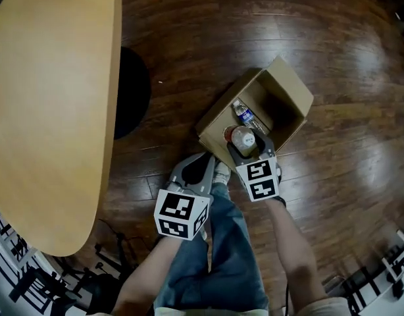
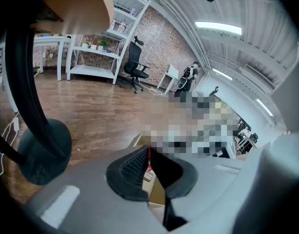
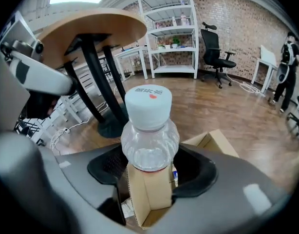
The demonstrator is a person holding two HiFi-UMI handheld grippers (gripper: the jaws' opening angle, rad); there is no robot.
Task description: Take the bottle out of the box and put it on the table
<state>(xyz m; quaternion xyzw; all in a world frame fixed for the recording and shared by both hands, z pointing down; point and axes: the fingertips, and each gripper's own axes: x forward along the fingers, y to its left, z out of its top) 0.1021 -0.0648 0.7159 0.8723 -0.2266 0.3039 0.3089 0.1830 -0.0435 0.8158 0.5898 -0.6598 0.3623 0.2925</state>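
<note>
A clear bottle with a white cap point(image 3: 149, 126) stands upright between the pads of my right gripper point(image 3: 150, 173), which is shut on its body. From above, this bottle point(image 1: 243, 138) and the right gripper point(image 1: 247, 146) hang over the near end of an open cardboard box point(image 1: 285, 82) that stands on the wooden floor. A second bottle point(image 1: 249, 118) with a blue label lies inside the box. My left gripper point(image 1: 201, 167) is held just left of the box's near corner, its pads together on nothing point(image 2: 148, 156).
A light wooden table top point(image 1: 50, 110) fills the left side, with its black foot point(image 1: 133, 97) on the floor beside the box. A person's legs in jeans point(image 1: 222, 255) and a shoe point(image 1: 221, 172) are below the grippers. Shelves point(image 3: 171, 38) and an office chair point(image 3: 214, 52) stand far back.
</note>
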